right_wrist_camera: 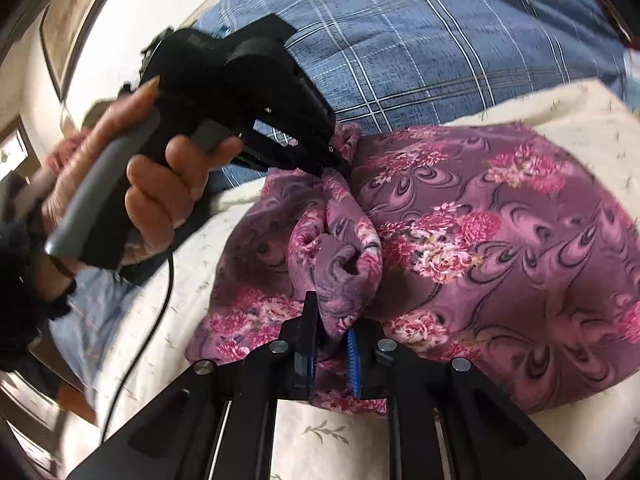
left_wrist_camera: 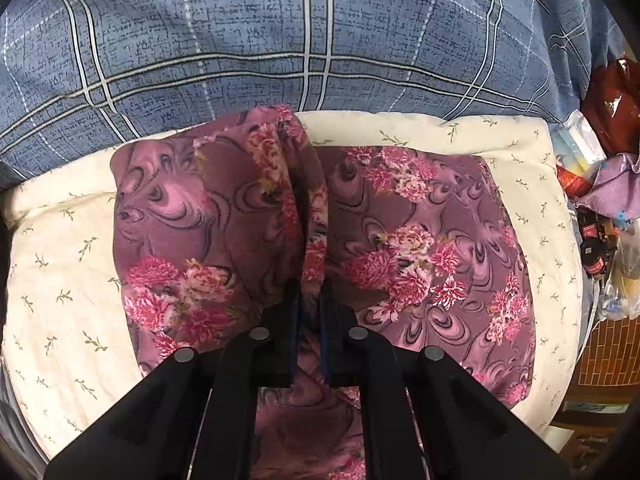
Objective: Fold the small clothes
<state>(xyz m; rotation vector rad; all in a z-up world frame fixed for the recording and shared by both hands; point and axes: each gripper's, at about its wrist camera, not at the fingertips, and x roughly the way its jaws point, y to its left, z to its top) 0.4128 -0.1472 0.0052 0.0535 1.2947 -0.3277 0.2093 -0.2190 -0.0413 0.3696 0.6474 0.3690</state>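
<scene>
A purple garment with pink flower print (left_wrist_camera: 420,240) lies on a cream pad (left_wrist_camera: 60,280). My left gripper (left_wrist_camera: 311,296) is shut on a raised fold of the garment, lifting it into a ridge. My right gripper (right_wrist_camera: 332,340) is shut on another bunched fold of the same garment (right_wrist_camera: 500,248). In the right wrist view the left gripper (right_wrist_camera: 332,162) shows at the garment's far edge, held by a hand (right_wrist_camera: 160,184), pinching cloth there.
The cream pad (right_wrist_camera: 400,440) rests on a bed with a blue plaid cover (left_wrist_camera: 280,40). Bags and clutter (left_wrist_camera: 600,160) sit at the right edge beyond the pad. A cable (right_wrist_camera: 160,300) hangs from the left gripper.
</scene>
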